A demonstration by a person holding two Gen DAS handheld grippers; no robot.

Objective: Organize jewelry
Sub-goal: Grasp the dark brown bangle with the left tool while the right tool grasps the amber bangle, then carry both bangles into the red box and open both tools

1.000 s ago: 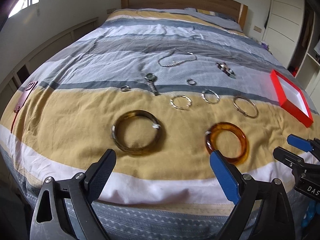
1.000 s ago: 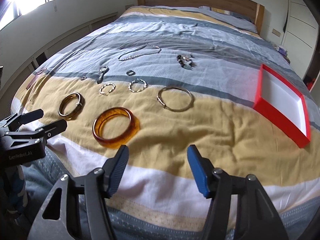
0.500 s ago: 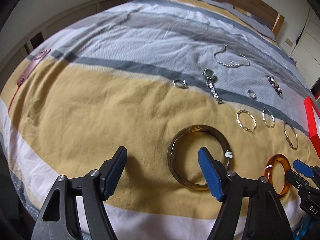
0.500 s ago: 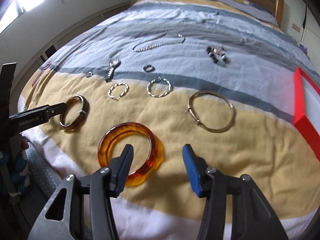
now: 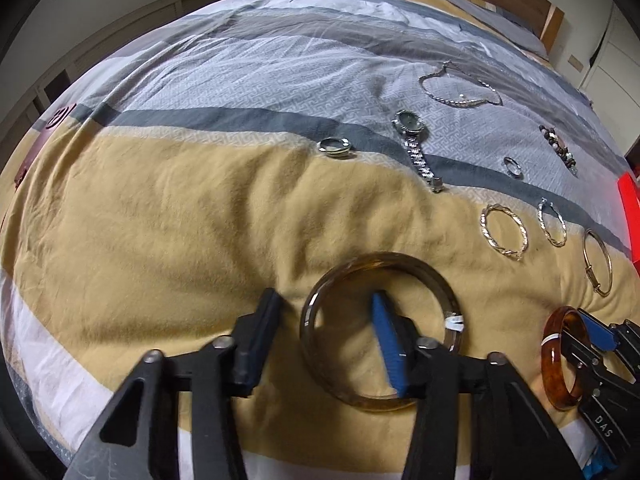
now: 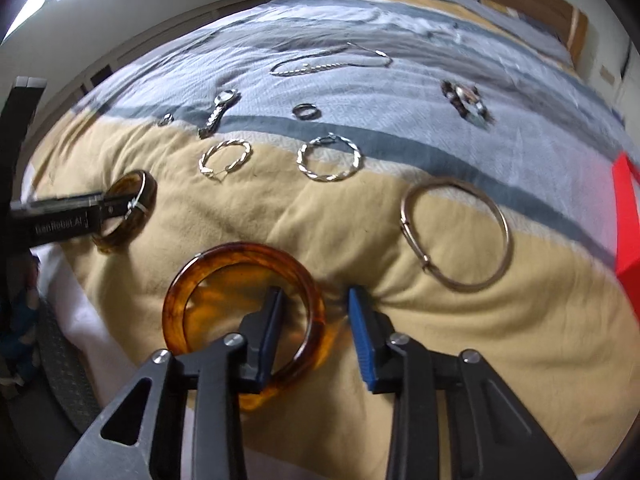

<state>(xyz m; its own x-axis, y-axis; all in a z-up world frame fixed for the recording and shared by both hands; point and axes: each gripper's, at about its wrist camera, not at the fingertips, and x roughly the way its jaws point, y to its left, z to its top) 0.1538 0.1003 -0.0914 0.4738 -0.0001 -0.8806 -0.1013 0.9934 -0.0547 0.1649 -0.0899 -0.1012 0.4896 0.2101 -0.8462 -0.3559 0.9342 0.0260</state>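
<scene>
Jewelry lies spread on a striped bedspread. My left gripper [image 5: 324, 304] is open, straddling the left rim of a dark tortoiseshell bangle [image 5: 424, 266], with the blue finger inside the ring. My right gripper [image 6: 316, 300] is open, straddling the right rim of an amber bangle [image 6: 200, 276], with the black finger inside. The amber bangle [image 5: 554, 376] and right gripper also show at the lower right of the left wrist view. The dark bangle [image 6: 134, 200] shows at the left of the right wrist view.
A thin metal bangle [image 6: 500, 216], two twisted hoops [image 6: 330, 158] [image 6: 226, 160], a watch [image 5: 414, 140], two rings [image 5: 335, 147] [image 6: 306, 111], a chain necklace [image 5: 460, 92] and a beaded piece [image 6: 466, 100] lie farther up. A red tray [image 6: 628, 216] sits at the right edge.
Both grippers have moved forward and down onto the bed. Each now has one finger inside its bangle and one outside. The jaws have narrowed slightly.
</scene>
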